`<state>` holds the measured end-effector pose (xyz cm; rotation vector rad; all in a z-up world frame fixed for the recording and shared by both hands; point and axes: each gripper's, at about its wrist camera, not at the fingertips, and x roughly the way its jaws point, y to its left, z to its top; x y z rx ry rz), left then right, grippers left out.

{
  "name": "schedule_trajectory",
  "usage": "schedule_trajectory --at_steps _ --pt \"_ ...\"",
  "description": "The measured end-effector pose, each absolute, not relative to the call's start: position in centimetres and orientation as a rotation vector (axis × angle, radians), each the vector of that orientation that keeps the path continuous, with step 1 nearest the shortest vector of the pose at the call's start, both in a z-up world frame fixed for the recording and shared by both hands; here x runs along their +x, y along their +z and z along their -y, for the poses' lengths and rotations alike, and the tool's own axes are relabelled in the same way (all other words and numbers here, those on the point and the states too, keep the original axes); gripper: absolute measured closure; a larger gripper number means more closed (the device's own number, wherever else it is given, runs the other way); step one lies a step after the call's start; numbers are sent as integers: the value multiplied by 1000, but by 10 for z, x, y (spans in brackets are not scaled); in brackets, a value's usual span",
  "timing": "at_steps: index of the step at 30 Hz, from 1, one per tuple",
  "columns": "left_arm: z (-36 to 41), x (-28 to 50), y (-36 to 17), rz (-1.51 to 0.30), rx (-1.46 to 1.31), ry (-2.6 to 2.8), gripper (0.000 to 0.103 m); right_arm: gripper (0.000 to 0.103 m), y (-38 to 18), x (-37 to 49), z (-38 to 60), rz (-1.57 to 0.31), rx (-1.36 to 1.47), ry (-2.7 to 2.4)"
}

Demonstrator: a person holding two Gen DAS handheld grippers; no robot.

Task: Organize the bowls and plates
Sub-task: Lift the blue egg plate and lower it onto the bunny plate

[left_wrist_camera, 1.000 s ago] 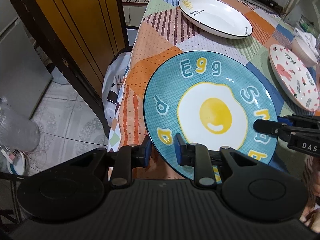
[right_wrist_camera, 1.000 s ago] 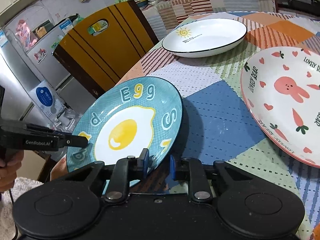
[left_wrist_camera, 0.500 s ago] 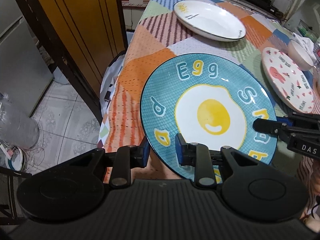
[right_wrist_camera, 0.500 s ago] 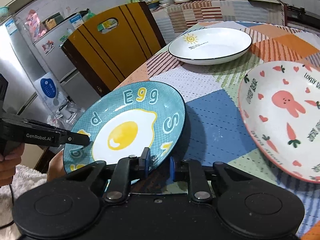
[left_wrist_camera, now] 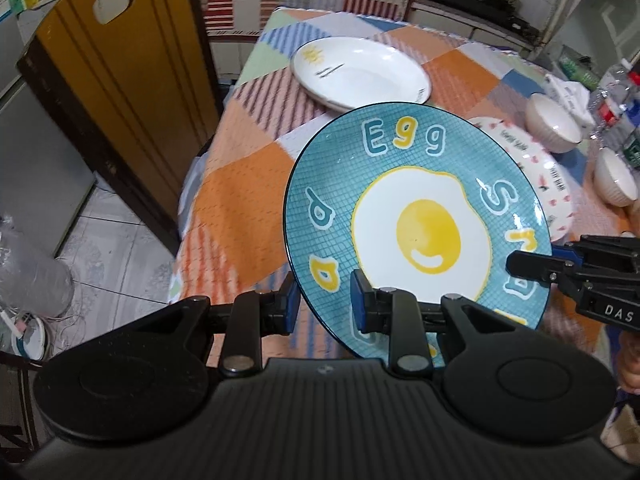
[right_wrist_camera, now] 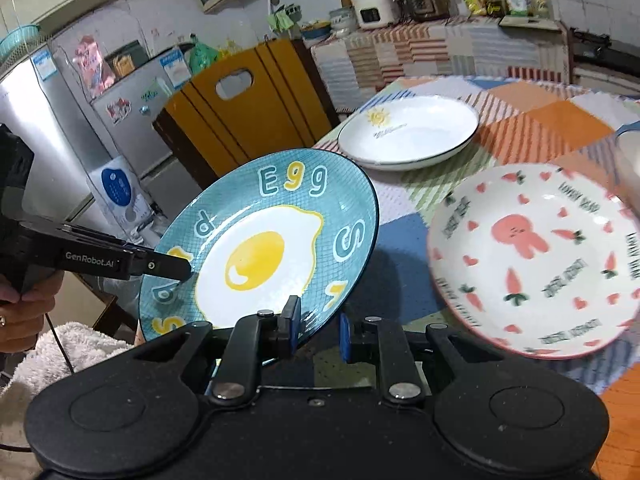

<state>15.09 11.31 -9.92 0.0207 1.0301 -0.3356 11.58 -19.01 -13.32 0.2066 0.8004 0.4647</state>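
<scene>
Both tongs clamp the blue egg plate (left_wrist_camera: 416,216), lifted and tilted above the bench (left_wrist_camera: 248,184). Left view: left tongs (left_wrist_camera: 322,306) pinch its near-left rim; right tongs (left_wrist_camera: 532,266) its right edge. Right view: right tongs (right_wrist_camera: 318,326) pinch the near rim; the rabbit plate (right_wrist_camera: 536,260) lies just right, likely the stacking spot.

Even indoor light, soft shadows on the tablecloth (right_wrist_camera: 404,248), motion blur, fisheye bending at edges

egg plate (left_wrist_camera: 416,216) | teal, tilted (off table) | gripped both rims
</scene>
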Motion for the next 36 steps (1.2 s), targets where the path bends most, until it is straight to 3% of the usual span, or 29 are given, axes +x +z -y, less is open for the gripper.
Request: schedule_trajectory --at_steps 18,36 --pt "-2 195 -90 -1046 2 -465 78 79 -102 137 293 -815 226 348" --pt "57 241 -136 -1161 41 -508 78 79 -147 157 342 -872 312 194"
